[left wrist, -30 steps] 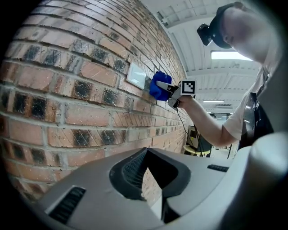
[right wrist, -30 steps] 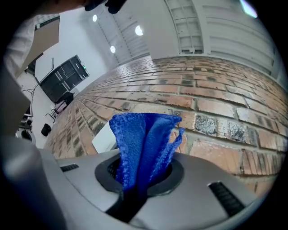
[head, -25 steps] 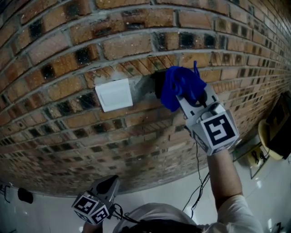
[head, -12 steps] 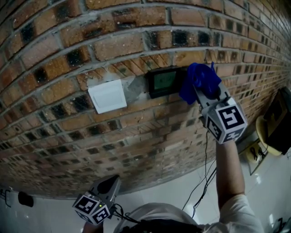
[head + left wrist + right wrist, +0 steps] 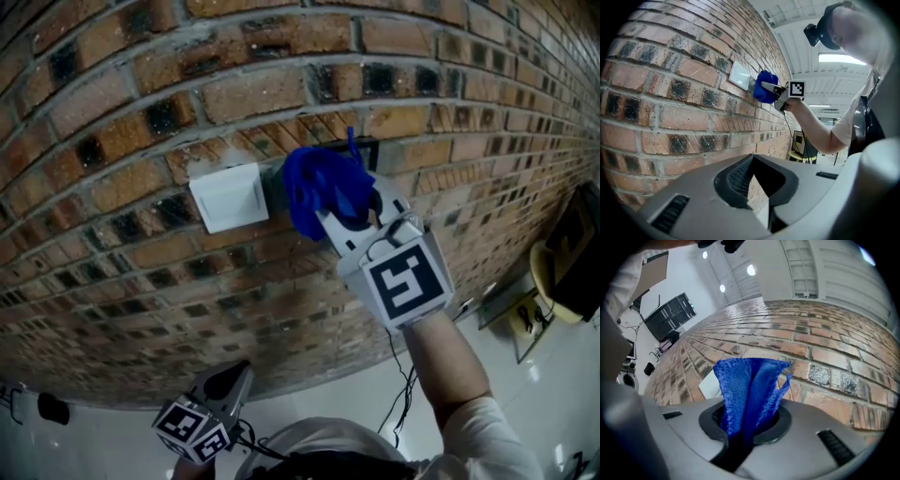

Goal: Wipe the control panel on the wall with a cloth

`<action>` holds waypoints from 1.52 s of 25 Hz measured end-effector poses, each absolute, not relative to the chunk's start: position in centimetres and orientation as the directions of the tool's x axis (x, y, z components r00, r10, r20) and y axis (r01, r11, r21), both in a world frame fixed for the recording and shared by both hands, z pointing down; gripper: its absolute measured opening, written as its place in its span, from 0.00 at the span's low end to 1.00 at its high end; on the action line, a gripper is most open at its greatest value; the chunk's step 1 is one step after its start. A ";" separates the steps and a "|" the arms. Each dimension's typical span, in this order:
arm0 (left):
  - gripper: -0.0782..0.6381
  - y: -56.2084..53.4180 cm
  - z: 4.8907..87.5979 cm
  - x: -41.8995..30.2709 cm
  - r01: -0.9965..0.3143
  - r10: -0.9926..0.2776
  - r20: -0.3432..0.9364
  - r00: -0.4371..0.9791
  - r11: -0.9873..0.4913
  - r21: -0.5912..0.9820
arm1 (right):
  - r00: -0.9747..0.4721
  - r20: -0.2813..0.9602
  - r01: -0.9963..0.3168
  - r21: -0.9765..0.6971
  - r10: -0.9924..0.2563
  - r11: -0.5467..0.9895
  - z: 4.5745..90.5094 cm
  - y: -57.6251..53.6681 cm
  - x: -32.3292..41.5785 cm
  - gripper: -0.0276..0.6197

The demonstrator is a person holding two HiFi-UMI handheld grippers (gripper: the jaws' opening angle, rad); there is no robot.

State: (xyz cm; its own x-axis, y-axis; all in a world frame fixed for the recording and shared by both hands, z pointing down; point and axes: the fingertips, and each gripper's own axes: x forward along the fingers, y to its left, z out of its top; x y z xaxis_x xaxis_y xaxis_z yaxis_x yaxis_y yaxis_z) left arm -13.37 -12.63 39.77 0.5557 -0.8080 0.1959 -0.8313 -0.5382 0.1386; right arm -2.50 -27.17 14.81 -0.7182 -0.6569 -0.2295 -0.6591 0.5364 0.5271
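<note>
The cloth (image 5: 322,187) is a deep blue, nubby towelling, bunched into loose folds. In the right gripper view its pleats (image 5: 747,387) fan out of the jaws, with one ragged corner curling off to the side. The right gripper (image 5: 361,225) is clamped on the cloth's lower end, the jaws pinching the fabric between them. The wad stands out along the gripper's own line, its long axis running from the jaws up and leftward to the brick wall (image 5: 112,122). There its free end is pressed against the bricks, and a thin tip pokes upward above the bundle. It covers most of the control panel (image 5: 367,148), of which only a dark strip of frame shows at the cloth's upper right. Just to the left sits a plain white switch plate (image 5: 230,195), apart from the cloth across a patch of grey mortar. The cube on the right gripper shows a black-and-white square marker facing the head camera. The left gripper (image 5: 759,187) hangs low near the person's body, well away from the panel, its jaws closed together on nothing.
</note>
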 end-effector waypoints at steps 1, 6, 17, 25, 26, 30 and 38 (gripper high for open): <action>0.11 -12.6 39.7 -13.5 -0.833 -0.810 0.194 0.553 -0.535 0.140 | -0.723 -0.239 -0.659 0.519 -0.648 0.544 14.7 -27.4 -2.9 0.18; 0.11 -12.4 40.1 -14.5 -0.844 -0.820 0.201 0.537 -0.515 0.151 | -0.699 -0.277 -0.693 0.490 -0.660 0.529 13.9 -27.1 -1.1 0.18; 0.11 -13.2 40.2 -12.7 -0.821 -0.793 0.215 0.570 -0.553 0.141 | -0.529 -0.276 -0.810 0.446 -0.802 0.380 14.3 -32.7 11.1 0.18; 0.11 -13.4 40.0 -12.0 -0.830 -0.800 0.223 0.557 -0.541 0.132 | -0.545 -0.279 -0.808 0.426 -0.791 0.407 14.9 -34.0 11.8 0.18; 0.11 -13.4 40.0 -12.0 -0.832 -0.802 0.225 0.554 -0.538 0.132 | -0.546 -0.279 -0.808 0.425 -0.790 0.408 14.9 -34.0 11.8 0.18; 0.11 -13.4 39.9 -11.9 -0.842 -0.811 0.225 0.540 -0.523 0.133 | -0.547 -0.284 -0.807 0.430 -0.788 0.405 15.0 -34.0 11.8 0.18; 0.11 -13.3 38.9 -10.8 -0.863 -0.835 0.219 0.505 -0.493 0.109 | -0.568 -0.320 -0.788 0.477 -0.759 0.389 15.1 -31.1 12.5 0.18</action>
State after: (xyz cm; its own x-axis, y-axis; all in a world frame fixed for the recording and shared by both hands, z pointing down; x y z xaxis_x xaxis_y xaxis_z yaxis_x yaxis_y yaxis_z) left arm -10.81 -13.27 38.85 0.5045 -0.8352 0.2190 -0.8632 -0.4930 0.1087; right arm 12.48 -31.09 15.11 -0.5676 -0.7587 -0.3196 -0.7881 0.3885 0.4775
